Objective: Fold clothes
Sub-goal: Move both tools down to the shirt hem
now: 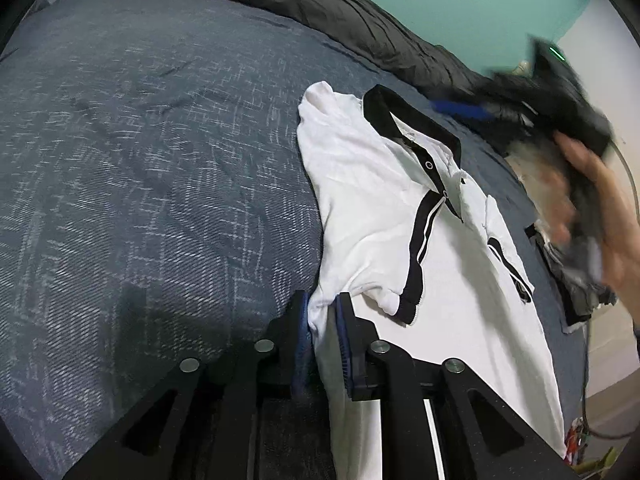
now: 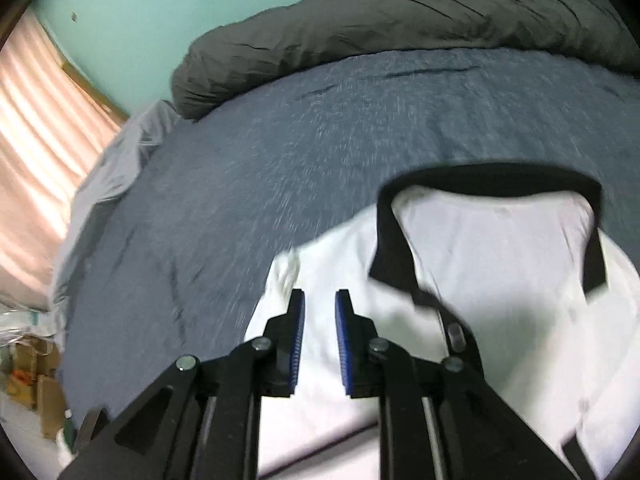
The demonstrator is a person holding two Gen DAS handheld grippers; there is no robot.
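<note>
A white polo shirt [image 1: 372,184] with a black collar and black sleeve trim lies on the blue bedspread [image 1: 140,160]. One sleeve is folded in over the chest. My left gripper [image 1: 322,312] is shut on the shirt's left side edge, with white cloth pinched between its blue pads. In the right wrist view the same shirt [image 2: 500,264] lies collar-up below my right gripper [image 2: 320,308], which is open and empty above the shoulder area. In the left wrist view the right gripper [image 1: 560,92] appears blurred beyond the collar, held by a hand.
A dark grey duvet [image 2: 400,28] is bunched along the far side of the bed. A grey garment [image 1: 576,276] lies at the bed's right edge. A pink curtain [image 2: 36,152] and floor clutter are at the left. The wall is teal.
</note>
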